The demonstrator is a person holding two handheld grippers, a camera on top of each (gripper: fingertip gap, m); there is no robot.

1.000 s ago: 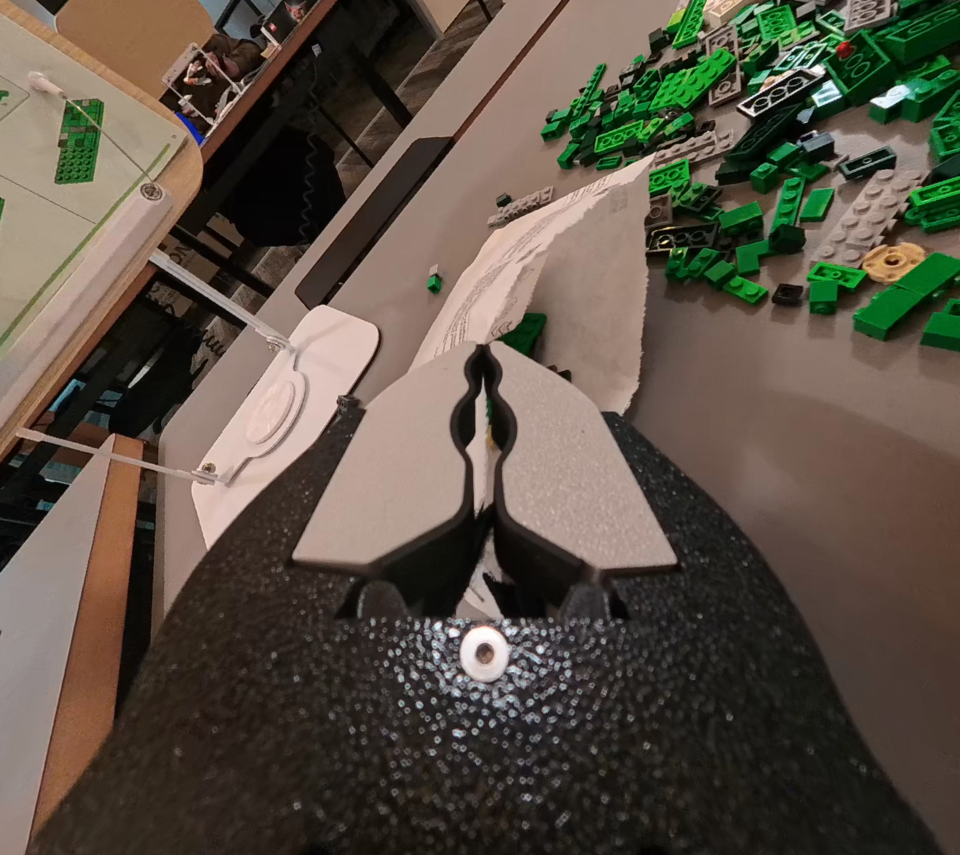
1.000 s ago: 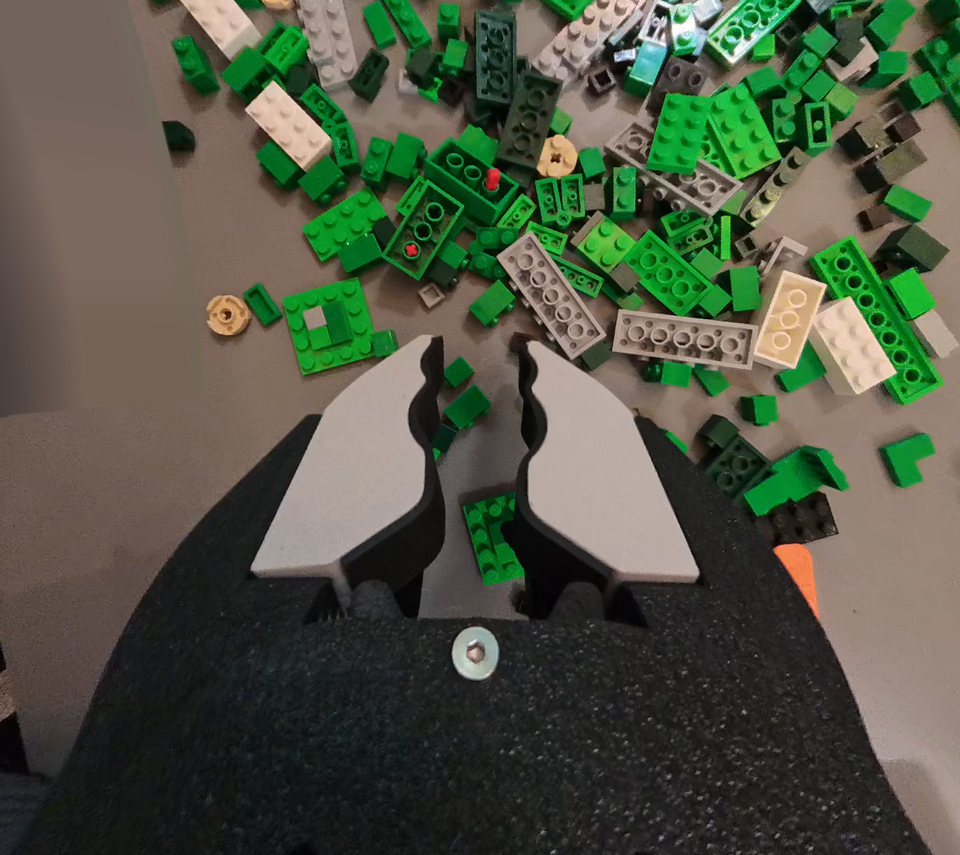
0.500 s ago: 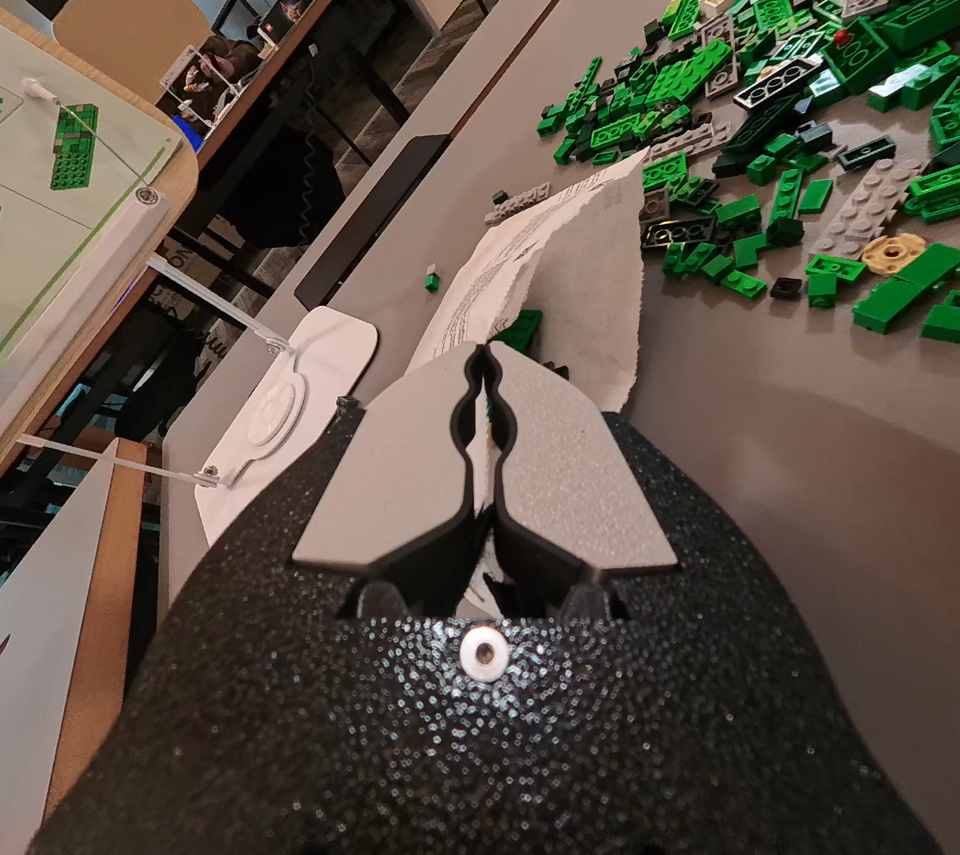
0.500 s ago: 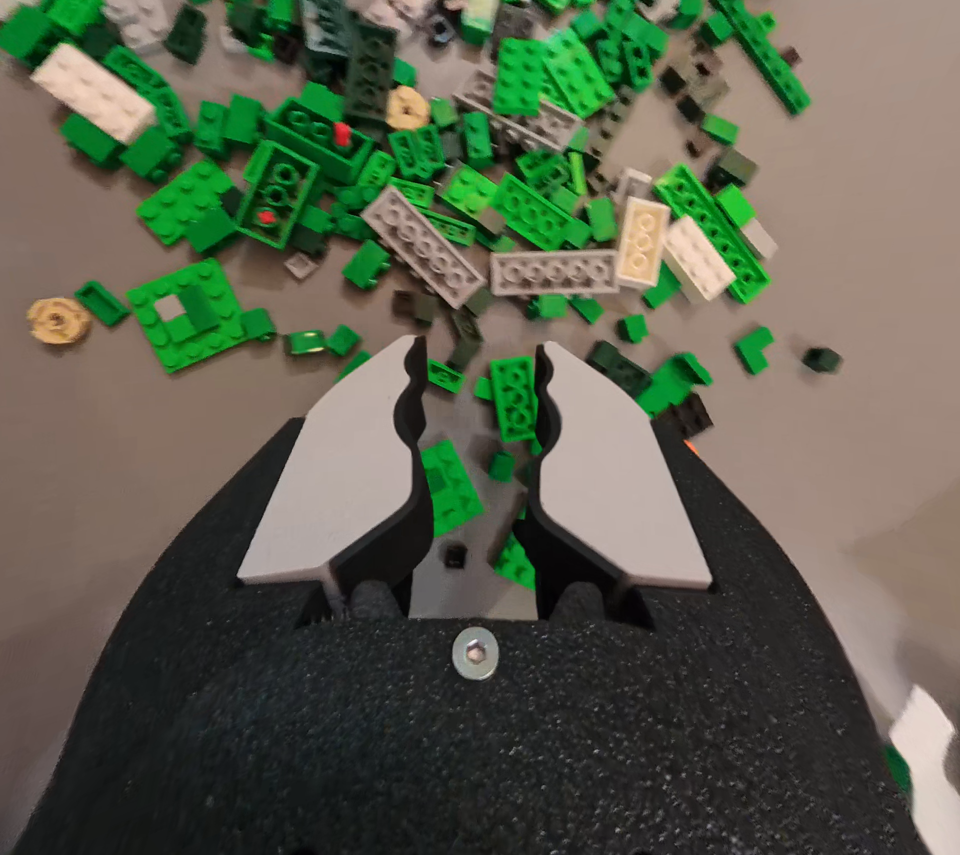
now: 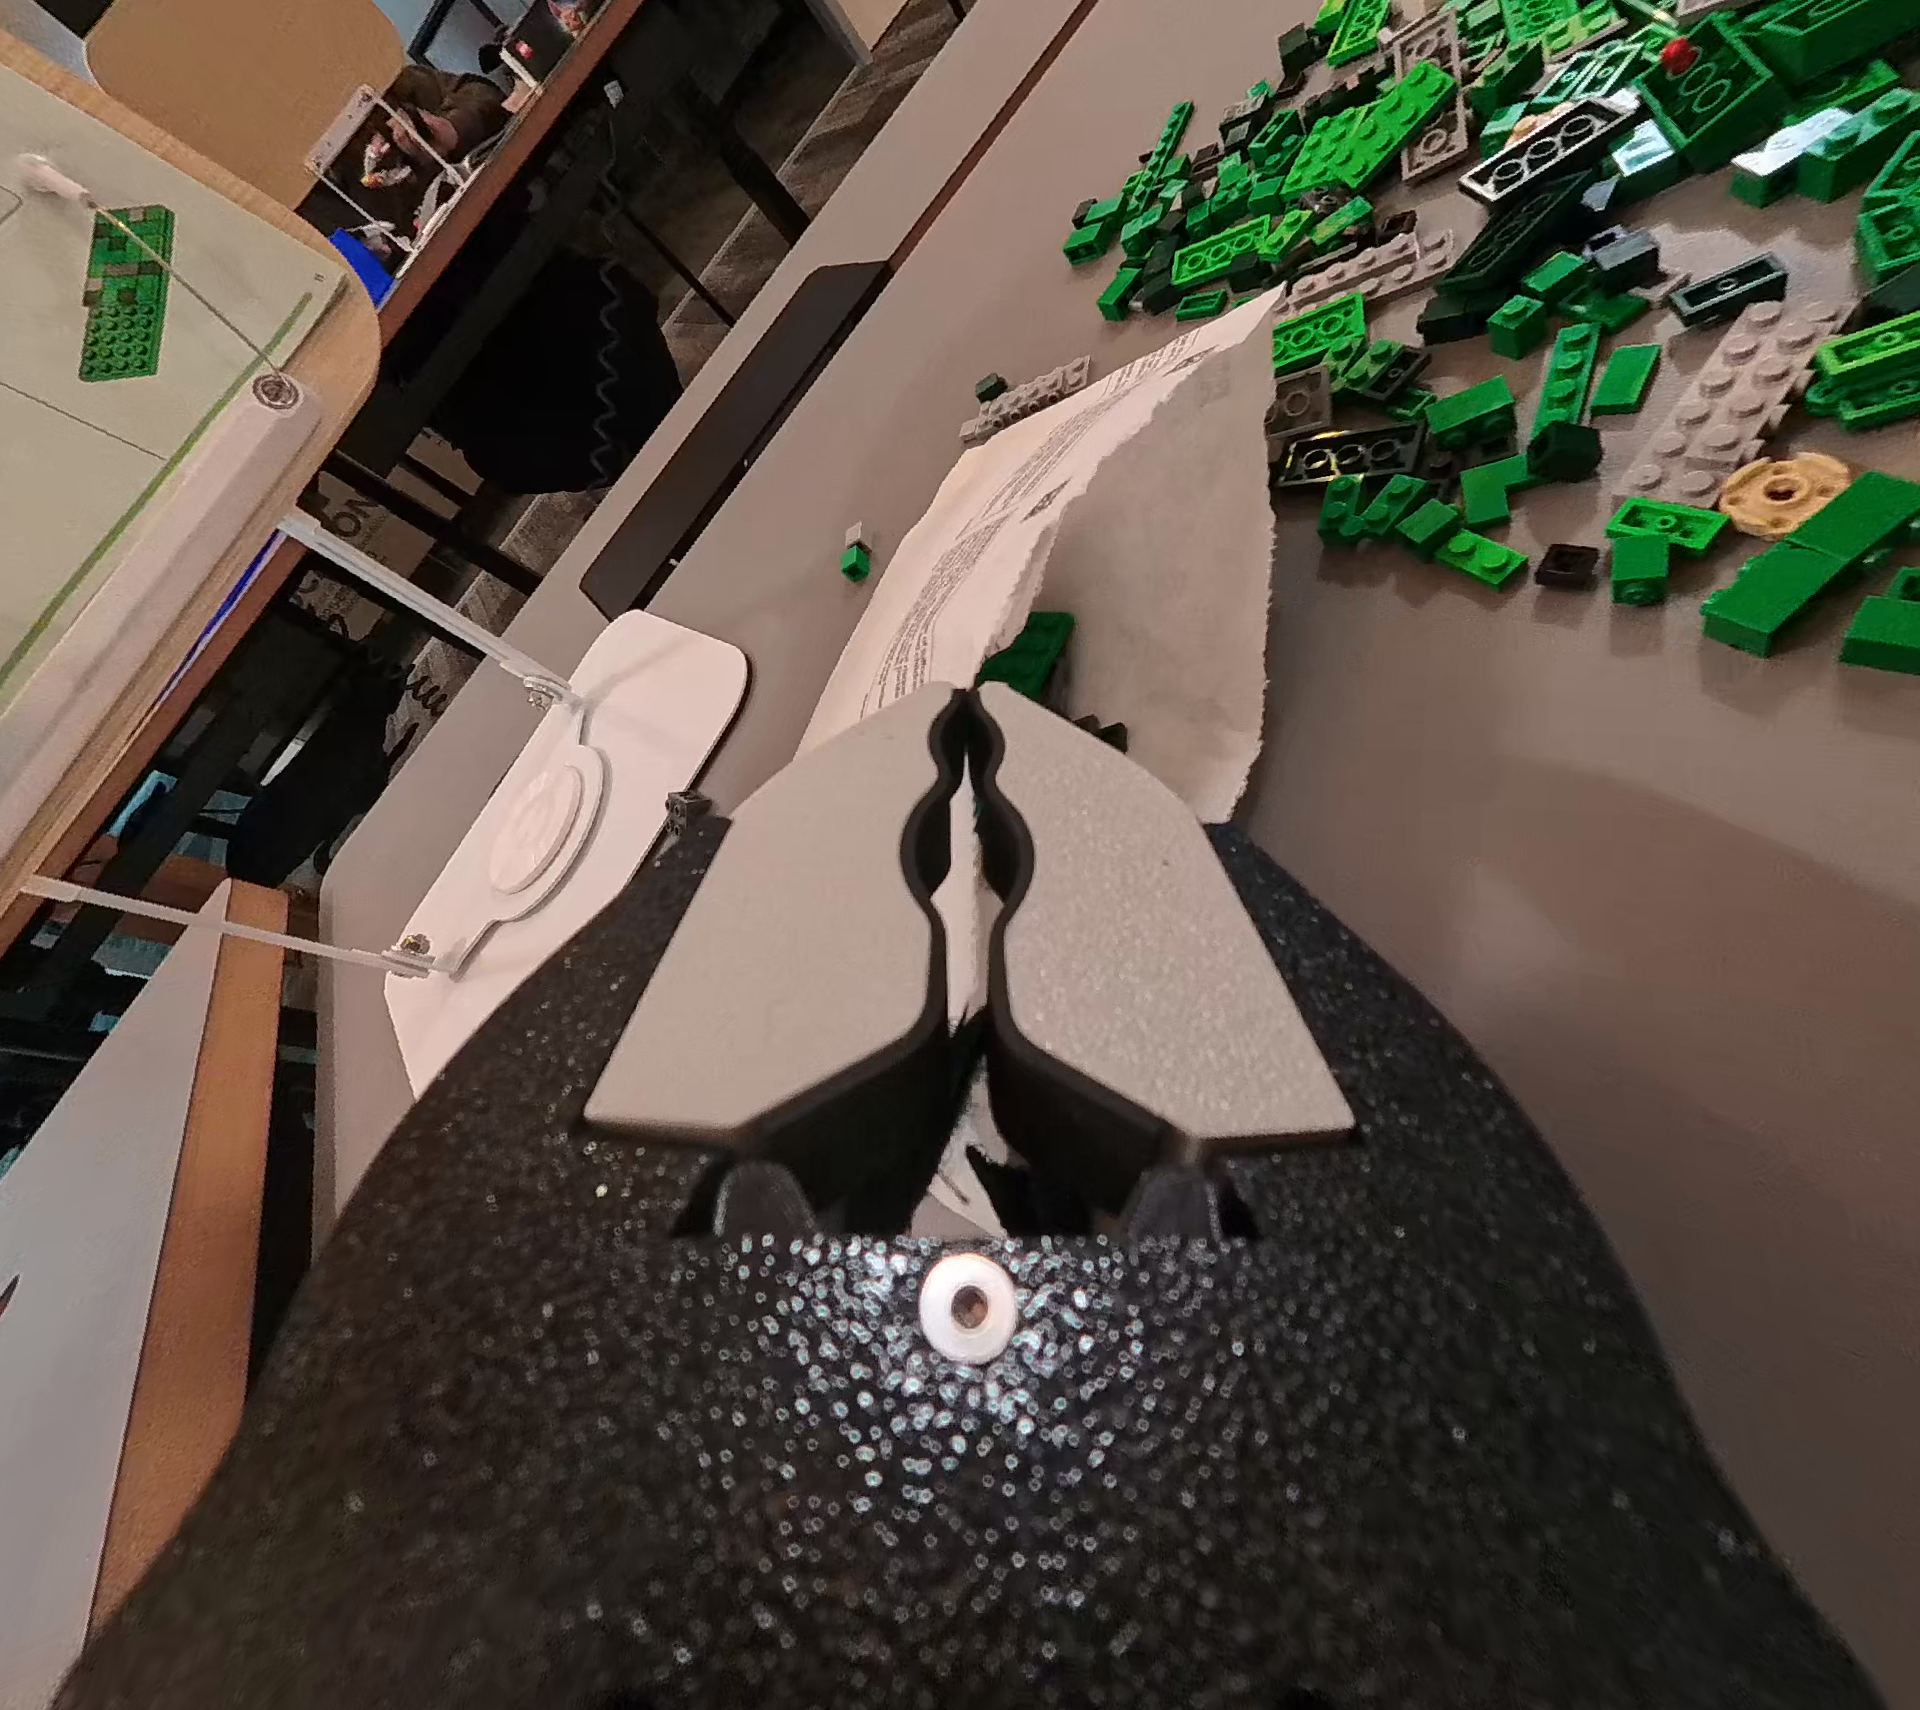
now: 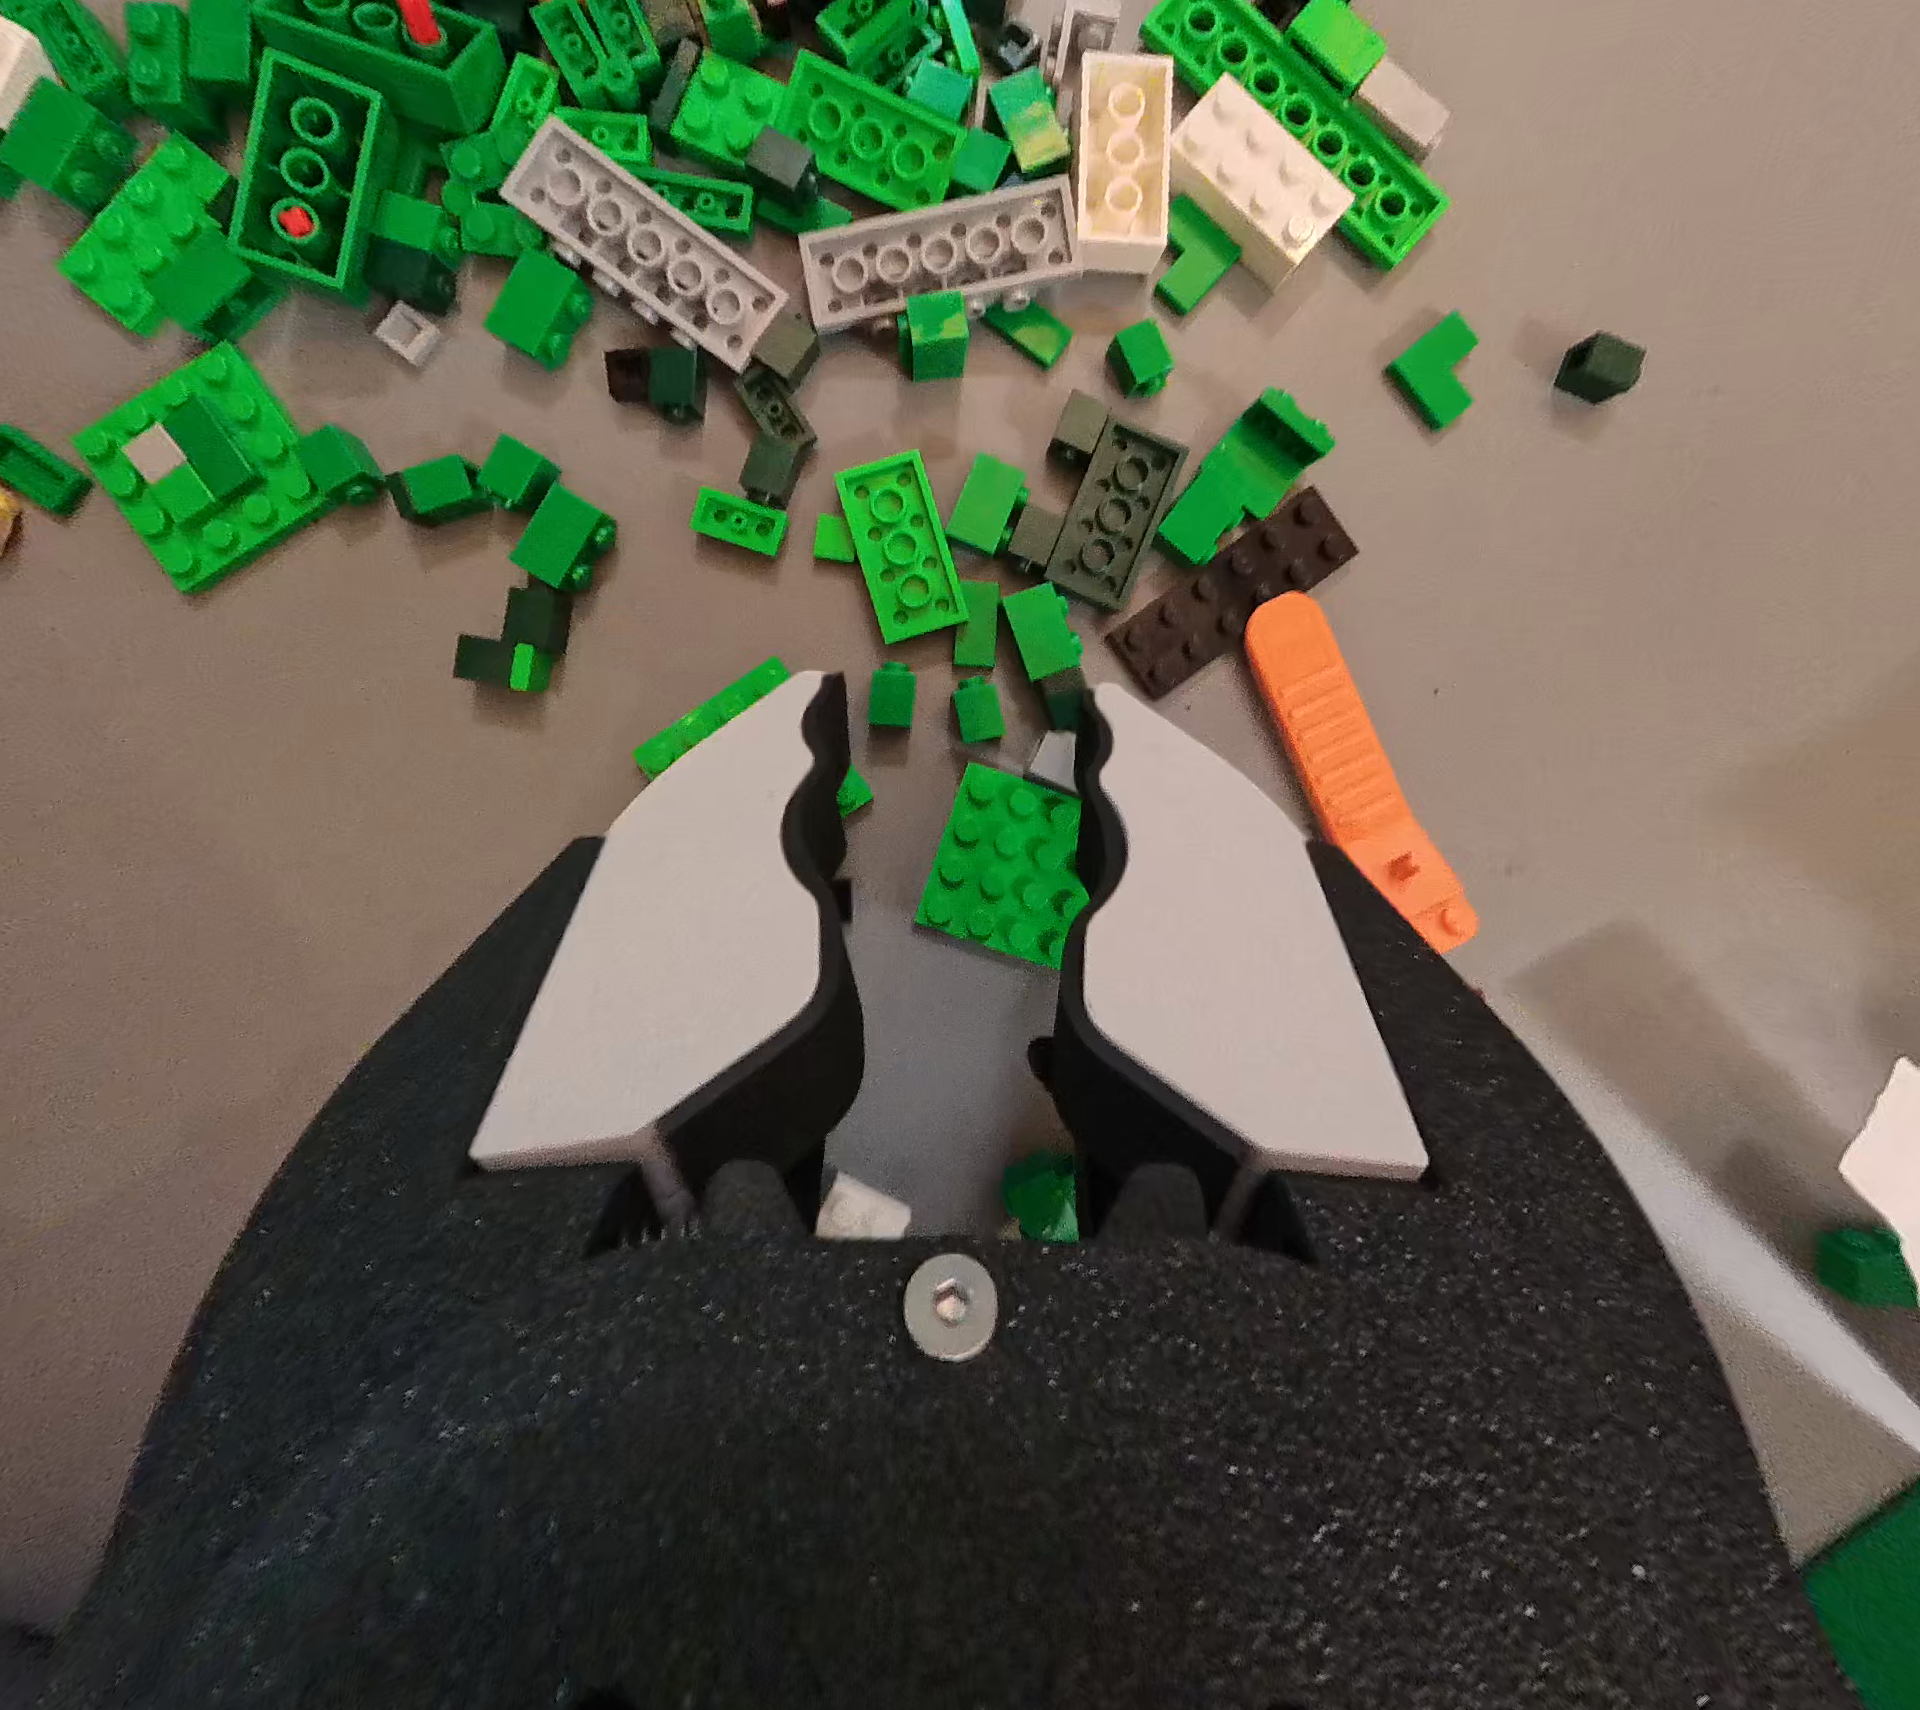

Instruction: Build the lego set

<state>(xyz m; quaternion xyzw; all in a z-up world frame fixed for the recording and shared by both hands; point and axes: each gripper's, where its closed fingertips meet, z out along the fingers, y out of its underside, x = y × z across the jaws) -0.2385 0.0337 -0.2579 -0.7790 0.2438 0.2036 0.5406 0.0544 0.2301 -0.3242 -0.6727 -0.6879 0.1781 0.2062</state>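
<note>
A pile of loose lego bricks (image 6: 831,133), mostly green with some grey, white and black, is spread over the grey table (image 6: 260,777). My right gripper (image 6: 961,694) is open and empty, hovering over the near edge of the pile. A green square studded plate (image 6: 997,860) lies on the table between its fingers, close to the right finger. My left gripper (image 5: 964,704) is shut, low over the table. A torn white paper bag (image 5: 1143,538) stands just beyond its tips, and white paper shows through the jaw gap. I cannot tell whether it pinches the paper. The pile (image 5: 1558,206) lies to its far right.
An orange brick separator (image 6: 1340,756) lies right of the right gripper. A black plate (image 6: 1236,590) lies beside it. In the left wrist view a white stand base (image 5: 582,787) holds an instruction sheet (image 5: 114,330) at the left. The table edge (image 5: 1039,91) runs along the left.
My right gripper has moved right along the near edge of the pile and opened wider, bringing the orange separator into view. The left gripper has barely moved and stays shut.
</note>
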